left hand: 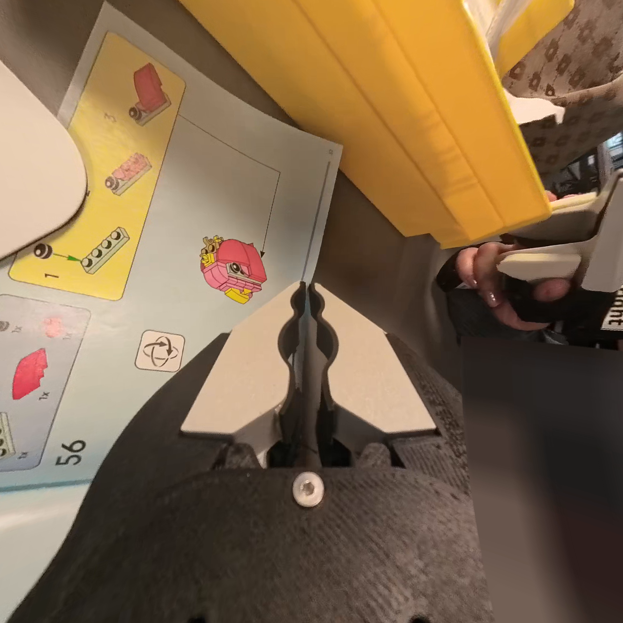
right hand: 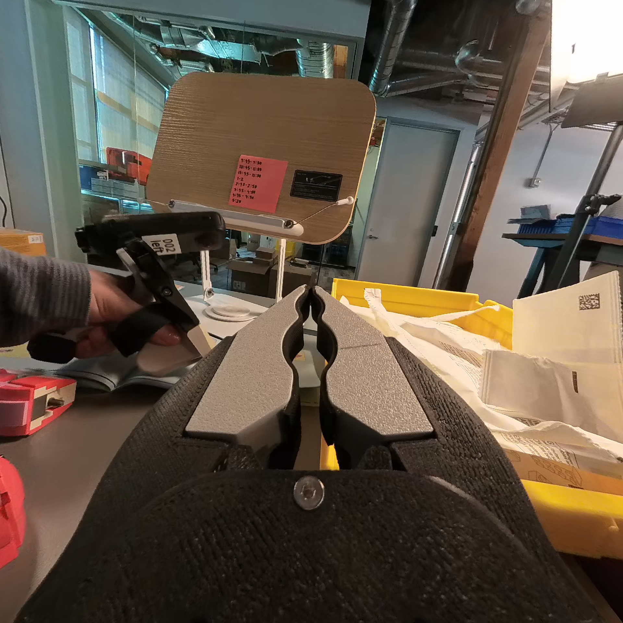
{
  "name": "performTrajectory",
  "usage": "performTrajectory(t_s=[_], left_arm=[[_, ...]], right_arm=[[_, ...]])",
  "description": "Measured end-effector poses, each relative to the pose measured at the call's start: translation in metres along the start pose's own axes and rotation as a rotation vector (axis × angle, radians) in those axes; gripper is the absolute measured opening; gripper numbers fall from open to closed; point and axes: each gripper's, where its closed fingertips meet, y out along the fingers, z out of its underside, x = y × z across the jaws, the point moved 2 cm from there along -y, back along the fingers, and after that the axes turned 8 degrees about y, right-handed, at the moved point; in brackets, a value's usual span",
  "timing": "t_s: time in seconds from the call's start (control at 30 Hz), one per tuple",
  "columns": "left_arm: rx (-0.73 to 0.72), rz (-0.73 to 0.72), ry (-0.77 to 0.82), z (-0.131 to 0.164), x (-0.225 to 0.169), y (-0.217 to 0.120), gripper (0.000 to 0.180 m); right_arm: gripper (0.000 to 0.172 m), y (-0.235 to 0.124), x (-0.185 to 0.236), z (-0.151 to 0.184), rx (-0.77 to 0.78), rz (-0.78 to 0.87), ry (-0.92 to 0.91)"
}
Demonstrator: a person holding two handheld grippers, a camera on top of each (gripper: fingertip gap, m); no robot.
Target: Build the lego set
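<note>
In the left wrist view my left gripper (left hand: pixel 307 285) is shut on the right edge of an open page of the instruction booklet (left hand: pixel 215 188). The page shows a pink bird model and small build steps. In the right wrist view the same left gripper (right hand: pixel 175 350) sits low over the booklet (right hand: pixel 111 374) on the table, held by a hand. My right gripper (right hand: pixel 310 290) is shut with its tips together and nothing between them, raised above the table beside the yellow bin (right hand: pixel 404 300). A red and pink brick build (right hand: pixel 33 401) lies at the left.
The yellow bin (left hand: pixel 421 118) holds torn white paper bags (right hand: pixel 438 344) and a white box (right hand: pixel 566 323). A wooden book stand (right hand: pixel 263 135) on a white base (left hand: pixel 33 168) stands behind the booklet. Another red piece (right hand: pixel 10 512) lies at the left edge. The tips of one gripper are about 15 centimetres away from the tips of the other.
</note>
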Motion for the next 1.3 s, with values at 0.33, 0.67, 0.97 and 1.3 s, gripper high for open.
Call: performTrajectory(t_s=[0.33, 0.67, 0.97, 1.3], left_arm=[[-0.014, 0.074, -0.109, 0.002, 0.001, 0.004, 0.0], [0.096, -0.249, 0.261, 0.004, 0.006, 0.001, 0.0], [0.025, -0.387, 0.408, -0.023, -0.002, 0.005, 0.023], [0.207, -0.441, 0.456, -0.033, 0.009, 0.036, 0.054]], right_arm=[[0.0, 0.001, -0.001, 0.001, 0.005, -0.001, 0.02], [0.0, 0.0, -0.001, 0.001, 0.003, 0.001, 0.008], [0.0, -0.001, 0.001, -0.002, -0.012, 0.003, -0.008], [0.0, -0.004, -0.002, -0.008, -0.042, 0.027, -0.021]])
